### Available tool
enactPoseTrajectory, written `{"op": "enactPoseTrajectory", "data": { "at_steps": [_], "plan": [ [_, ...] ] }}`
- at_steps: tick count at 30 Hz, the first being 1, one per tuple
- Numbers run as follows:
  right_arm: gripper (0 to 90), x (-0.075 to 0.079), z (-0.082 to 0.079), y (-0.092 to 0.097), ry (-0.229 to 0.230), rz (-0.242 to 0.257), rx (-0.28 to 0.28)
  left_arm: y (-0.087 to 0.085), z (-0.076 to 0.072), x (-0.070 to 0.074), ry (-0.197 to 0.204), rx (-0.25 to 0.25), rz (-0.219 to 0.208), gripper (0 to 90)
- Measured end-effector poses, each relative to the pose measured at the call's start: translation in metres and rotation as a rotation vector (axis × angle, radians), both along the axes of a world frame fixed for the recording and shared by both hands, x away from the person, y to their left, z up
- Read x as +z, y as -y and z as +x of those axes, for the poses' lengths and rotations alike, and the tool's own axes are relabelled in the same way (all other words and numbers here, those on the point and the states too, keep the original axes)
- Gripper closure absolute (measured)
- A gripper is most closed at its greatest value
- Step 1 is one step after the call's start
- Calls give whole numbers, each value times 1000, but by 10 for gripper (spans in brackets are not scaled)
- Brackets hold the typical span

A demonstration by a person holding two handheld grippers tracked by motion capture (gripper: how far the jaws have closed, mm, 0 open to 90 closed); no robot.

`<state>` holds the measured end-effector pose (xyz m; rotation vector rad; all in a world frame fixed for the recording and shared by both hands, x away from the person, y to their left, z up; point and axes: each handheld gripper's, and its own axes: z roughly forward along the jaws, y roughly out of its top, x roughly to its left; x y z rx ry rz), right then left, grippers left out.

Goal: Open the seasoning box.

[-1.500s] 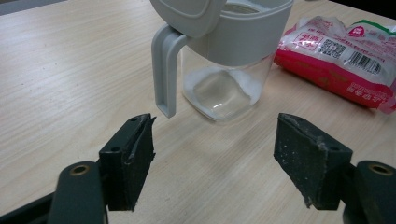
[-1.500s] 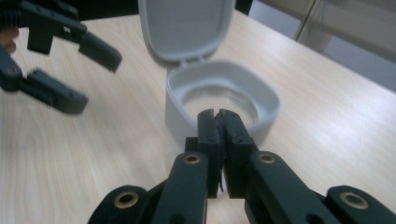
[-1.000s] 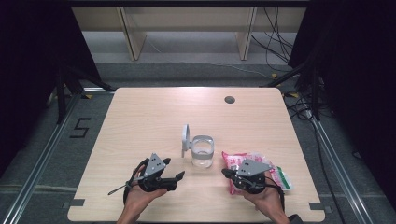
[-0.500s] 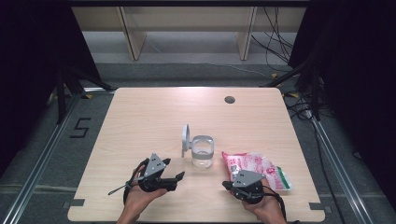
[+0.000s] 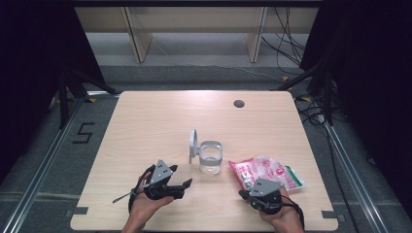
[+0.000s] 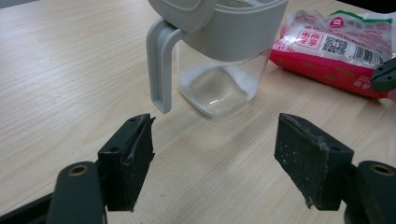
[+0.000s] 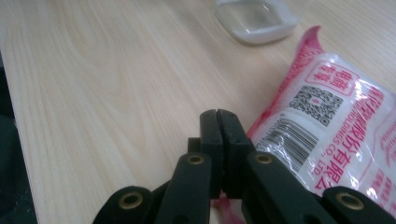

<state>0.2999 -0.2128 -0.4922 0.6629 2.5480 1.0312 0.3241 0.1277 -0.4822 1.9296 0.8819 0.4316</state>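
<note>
The right gripper (image 7: 217, 122) has its fingers pressed together on a corner of the pink-and-white plastic bag (image 7: 336, 135). The left gripper (image 6: 215, 158) rests on the light wooden bench (image 5: 145, 126), fingers spread, facing the clear grey-lidded jar (image 6: 219, 70).

High view looks down on the whole worktop (image 5: 145, 121); both tool views sit low, close, sharing jar (image 6: 219, 70) and bag (image 7: 327, 126).

Pale wooden table (image 5: 145, 126), grey floor (image 5: 194, 51), wooden shelf legs (image 5: 138, 39) behind, dark curtains (image 5: 39, 48), cables (image 5: 291, 24)
</note>
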Motion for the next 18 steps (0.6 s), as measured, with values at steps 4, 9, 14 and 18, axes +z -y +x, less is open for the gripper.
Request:
{"op": "enactPoseTrajectory", "data": {
  "at_steps": [4, 9, 14, 18],
  "plan": [
    [900, 0, -2, 9, -1, -8, -15, 0, 0, 0, -4, 4, 1, 277],
    [900, 0, -3, 23, -11, -11, -41, 0, 0, 0, 2, 2, 1, 277],
    [900, -1, -4, 37, -11, -3, -68, 0, 0, 0, -2, 1, 0, 276],
    [848, 3, -7, 48, -36, 77, -105, 1, 1, -1, 0, 0, -11, 276]
  ]
}}
